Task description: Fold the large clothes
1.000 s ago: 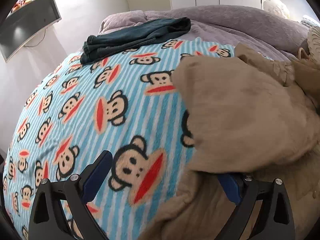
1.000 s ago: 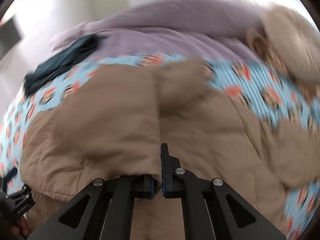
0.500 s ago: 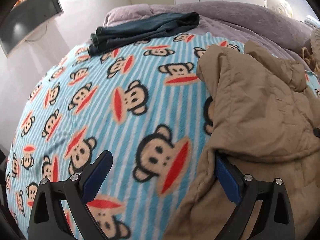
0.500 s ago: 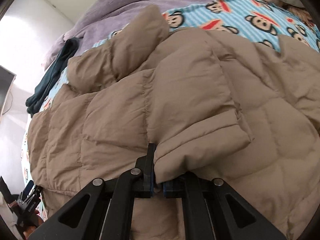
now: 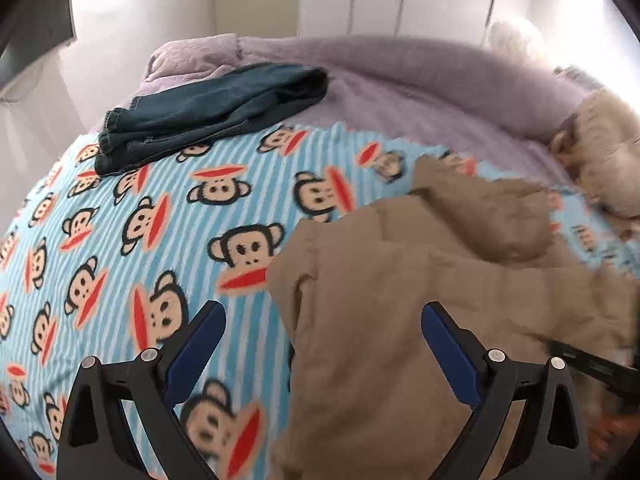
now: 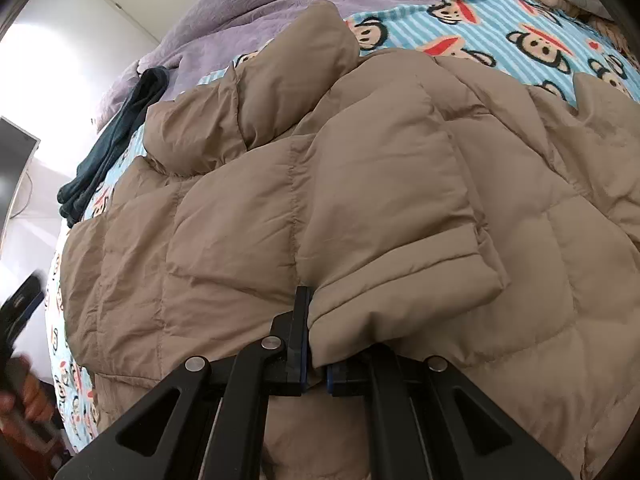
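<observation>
- Tan quilted jacket (image 6: 360,200) lies spread on the monkey-print blanket (image 5: 140,240) covering the bed; one sleeve is folded across its body.
- Right gripper (image 6: 316,364): jaws pinched together on the sleeve cuff (image 6: 400,300), fabric caught between the pads.
- Left gripper (image 5: 324,344): jaws spread wide, nothing between them; it hangs over the jacket's left edge where it meets the blanket.
- Folded dark jeans (image 5: 208,108) rest at the blanket's far edge, well apart from the jacket, against a lilac duvet (image 5: 420,80).
</observation>
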`<control>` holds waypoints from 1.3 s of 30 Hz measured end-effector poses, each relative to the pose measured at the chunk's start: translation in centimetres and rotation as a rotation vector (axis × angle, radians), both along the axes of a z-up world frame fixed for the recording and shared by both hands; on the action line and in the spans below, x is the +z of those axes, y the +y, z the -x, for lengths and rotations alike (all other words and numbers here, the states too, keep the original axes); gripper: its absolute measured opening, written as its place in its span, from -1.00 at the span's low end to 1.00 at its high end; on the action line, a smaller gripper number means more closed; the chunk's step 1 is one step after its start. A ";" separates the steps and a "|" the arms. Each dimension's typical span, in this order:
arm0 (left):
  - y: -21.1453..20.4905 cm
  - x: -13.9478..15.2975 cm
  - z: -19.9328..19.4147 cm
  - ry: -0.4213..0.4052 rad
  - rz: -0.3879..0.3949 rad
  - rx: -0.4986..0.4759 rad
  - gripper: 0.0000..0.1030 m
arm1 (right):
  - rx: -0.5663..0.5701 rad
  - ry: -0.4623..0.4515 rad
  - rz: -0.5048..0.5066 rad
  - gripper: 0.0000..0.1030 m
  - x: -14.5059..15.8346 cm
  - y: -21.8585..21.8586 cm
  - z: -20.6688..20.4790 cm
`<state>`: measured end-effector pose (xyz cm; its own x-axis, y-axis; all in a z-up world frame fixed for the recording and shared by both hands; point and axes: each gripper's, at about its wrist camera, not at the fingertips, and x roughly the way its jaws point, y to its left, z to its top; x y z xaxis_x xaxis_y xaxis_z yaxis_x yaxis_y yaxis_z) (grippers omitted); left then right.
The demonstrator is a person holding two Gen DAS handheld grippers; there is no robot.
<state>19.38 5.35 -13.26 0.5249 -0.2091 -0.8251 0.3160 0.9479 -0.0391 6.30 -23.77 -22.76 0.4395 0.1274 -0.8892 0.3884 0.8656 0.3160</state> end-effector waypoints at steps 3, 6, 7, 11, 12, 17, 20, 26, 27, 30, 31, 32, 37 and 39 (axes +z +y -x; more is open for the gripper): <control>2.1 -2.8 -1.5 0.027 -0.053 0.102 0.92 | -0.015 0.003 -0.001 -0.86 0.1 0.2 -0.1; 5.3 -5.0 -2.6 0.094 -0.033 0.188 0.92 | -0.012 -0.013 -0.035 -0.86 -0.4 1.0 -0.6; 5.8 -5.7 -2.9 0.109 -0.041 0.197 0.92 | -0.008 -0.018 -0.036 -0.86 -0.6 1.6 -0.9; 5.9 -5.6 -3.1 0.094 -0.081 0.195 0.92 | -0.011 -0.020 -0.027 -0.86 -0.9 2.2 -1.3; 6.0 -5.3 -3.1 0.092 -0.079 0.199 0.92 | -0.010 -0.018 -0.030 -0.86 -0.8 2.3 -1.4; 6.4 -2.3 -2.6 0.060 -0.029 0.192 0.92 | 0.030 0.019 -0.040 -0.72 -0.1 2.2 -1.4; 6.3 -0.7 -1.4 0.052 -0.007 0.153 0.92 | 0.030 0.025 0.009 0.01 1.4 1.5 -0.1; 4.9 -1.6 0.7 0.102 -0.026 0.046 0.34 | -0.126 -0.036 0.096 -0.29 4.8 -1.3 4.0; 4.5 -2.4 1.0 0.118 -0.034 0.043 0.34 | -0.123 -0.057 0.094 -0.42 5.2 -1.2 3.9; 3.6 -3.4 1.9 0.112 -0.059 0.039 0.34 | -0.057 -0.082 0.118 -0.48 5.4 -0.3 2.6; 3.2 -3.8 2.1 0.101 -0.083 0.033 0.35 | -0.032 -0.084 0.124 -0.49 5.2 0.1 1.9; 3.1 -4.2 2.3 0.096 -0.102 0.029 0.35 | -0.019 -0.079 0.126 -0.49 4.9 0.1 1.8; 3.1 -5.4 2.2 0.115 -0.122 0.032 0.35 | -0.082 0.092 0.049 -0.55 -0.2 -1.4 1.9; 3.1 -5.1 2.2 0.116 -0.136 0.039 0.35 | -0.086 0.092 0.038 -0.57 -0.2 -1.6 2.7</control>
